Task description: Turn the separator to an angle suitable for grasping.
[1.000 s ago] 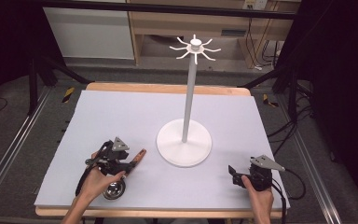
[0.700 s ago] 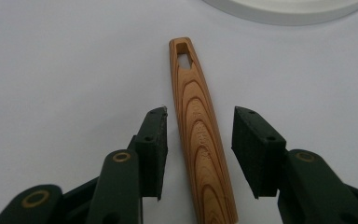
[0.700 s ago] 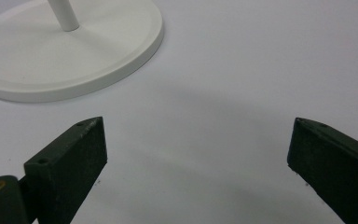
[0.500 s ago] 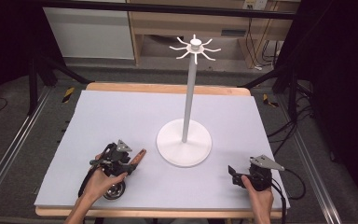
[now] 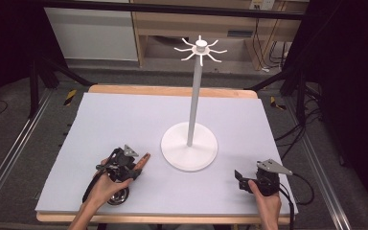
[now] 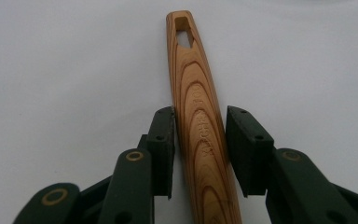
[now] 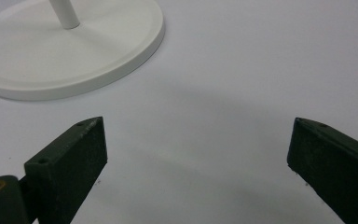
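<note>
At seven o'clock on the surface (image 5: 268, 124), the left tool (image 6: 200, 140) has just been narrowing around the flat-lying wooden handle (image 6: 200, 121), pads barely apart from it, so squeeze squarely before lifting, while the right tool (image 7: 198, 154) gapes wide.

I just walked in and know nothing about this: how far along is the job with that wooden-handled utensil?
Early. Nothing hangs on the tall white hook stand yet. In hand: the left gripper has just been closing around the striped wooden handle lying on the pale table mat; its pads look at or near contact. The right gripper rests open. Lifting the utensil, probably towards a hook, looks left.
</note>
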`<state>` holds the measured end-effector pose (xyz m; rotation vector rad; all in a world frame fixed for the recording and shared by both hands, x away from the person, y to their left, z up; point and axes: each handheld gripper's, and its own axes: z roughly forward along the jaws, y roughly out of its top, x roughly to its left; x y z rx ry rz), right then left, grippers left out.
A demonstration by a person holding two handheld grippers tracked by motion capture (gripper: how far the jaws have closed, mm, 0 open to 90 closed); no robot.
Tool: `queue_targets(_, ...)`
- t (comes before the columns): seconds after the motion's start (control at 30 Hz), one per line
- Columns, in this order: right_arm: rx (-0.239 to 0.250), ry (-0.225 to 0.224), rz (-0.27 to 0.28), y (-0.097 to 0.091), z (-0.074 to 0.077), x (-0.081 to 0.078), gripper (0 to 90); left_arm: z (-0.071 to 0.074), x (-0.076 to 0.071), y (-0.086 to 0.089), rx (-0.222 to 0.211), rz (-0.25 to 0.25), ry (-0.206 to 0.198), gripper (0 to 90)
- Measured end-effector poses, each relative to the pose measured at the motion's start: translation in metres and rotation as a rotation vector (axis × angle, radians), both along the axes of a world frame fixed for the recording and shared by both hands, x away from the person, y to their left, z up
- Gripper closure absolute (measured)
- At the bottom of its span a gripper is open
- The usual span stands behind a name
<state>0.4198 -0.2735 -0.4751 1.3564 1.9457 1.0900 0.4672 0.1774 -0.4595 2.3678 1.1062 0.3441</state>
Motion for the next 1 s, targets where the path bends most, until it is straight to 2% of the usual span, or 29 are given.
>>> queue_targets(0.47, 0.002, 0.006, 0.004, -0.0002, -0.0003, 0.0002, 5.4, 0.0004, -0.0028, 0.0054, -0.001, 0.045, 0.003, 66.5)
queue_targets(0.77, 0.005, 0.010, 0.007, -0.0001, -0.0005, 0.0005, 5.4, 0.0016, -0.0034, 0.0078, 0.024, 0.024, 0.006, 66.1)
queue_targets(1.0, 0.000, 0.006, 0.009, -0.0009, -0.0011, 0.0012, 5.4, 0.0070, 0.0030, 0.0053, 0.073, -0.020, 0.006, 58.9)
